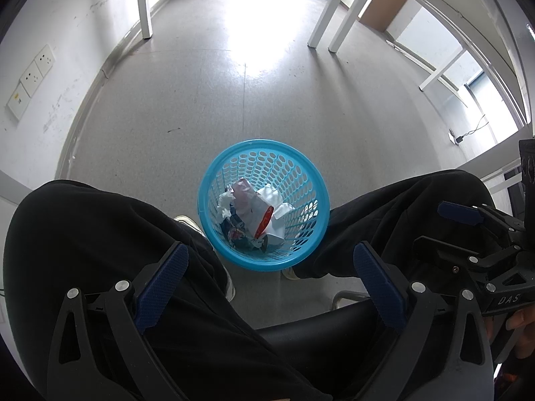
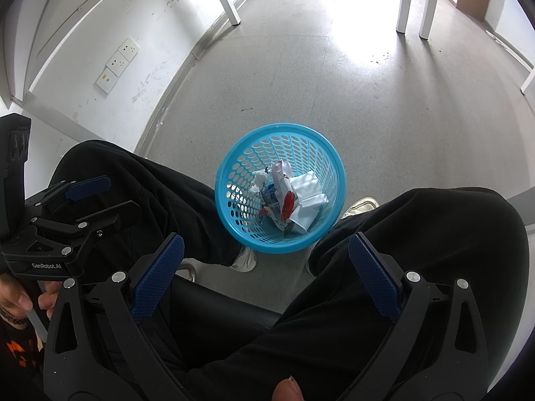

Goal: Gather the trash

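A blue perforated plastic basket (image 1: pixel 217 234) stands on the grey floor between a seated person's feet, seen also in the right wrist view as the basket (image 2: pixel 230 163). Inside lies trash (image 1: pixel 257 214): crumpled white tissue, white wrappers and one with a red patch, the same trash (image 2: pixel 294 197) in the other view. My left gripper (image 1: pixel 271 267) hovers open above the person's lap, nothing between its blue pads. My right gripper (image 2: pixel 265 257) is open too and holds nothing. Each gripper shows at the other view's edge: the right one (image 1: pixel 434 230) and the left one (image 2: pixel 110 197).
Black-trousered legs (image 1: pixel 100 234) flank the basket, with light shoes (image 2: pixel 362 207) beside it and a black chair seat (image 1: pixel 334 327) below. White table legs (image 1: pixel 143 3) stand farther off. A white wall with sockets (image 1: pixel 31 78) runs along the left.
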The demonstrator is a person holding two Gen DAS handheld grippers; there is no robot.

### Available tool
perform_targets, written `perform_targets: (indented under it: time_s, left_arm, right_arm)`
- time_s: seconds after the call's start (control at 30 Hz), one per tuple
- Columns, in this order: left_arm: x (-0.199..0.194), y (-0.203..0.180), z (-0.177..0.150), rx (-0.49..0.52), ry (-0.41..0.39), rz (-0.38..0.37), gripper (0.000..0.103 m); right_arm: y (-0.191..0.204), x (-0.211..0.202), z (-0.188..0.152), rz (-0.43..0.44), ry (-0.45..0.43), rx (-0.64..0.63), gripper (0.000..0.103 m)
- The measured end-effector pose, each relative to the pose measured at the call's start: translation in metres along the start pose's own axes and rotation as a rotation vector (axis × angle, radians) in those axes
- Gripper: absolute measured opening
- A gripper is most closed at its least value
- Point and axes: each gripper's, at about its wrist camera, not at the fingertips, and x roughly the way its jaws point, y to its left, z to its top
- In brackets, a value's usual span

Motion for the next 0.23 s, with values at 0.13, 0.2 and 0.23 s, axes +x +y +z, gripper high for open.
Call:
perform_targets:
  time_s: [0.13,0.2,0.23]
  left_arm:
    - [0.0023,0.0026,-0.0023,-0.007,0.012,-0.004,0.097]
    - [0.0026,0.0025,-0.0022,-0.005,0.014,-0.002,0.097]
    - [0.0026,0.0030,-0.0025,-0.006,0.014,0.000,0.097]
  right_arm:
    - [-0.0011,-0.0004,0.0011,0.001,-0.001,-0.001,0.094]
    - [-0.0007,-0.0003,0.0006,0.001,-0.001,0.000,0.094]
    - [-0.0013,-0.0004,0.0013,0.001,0.000,0.001,0.094]
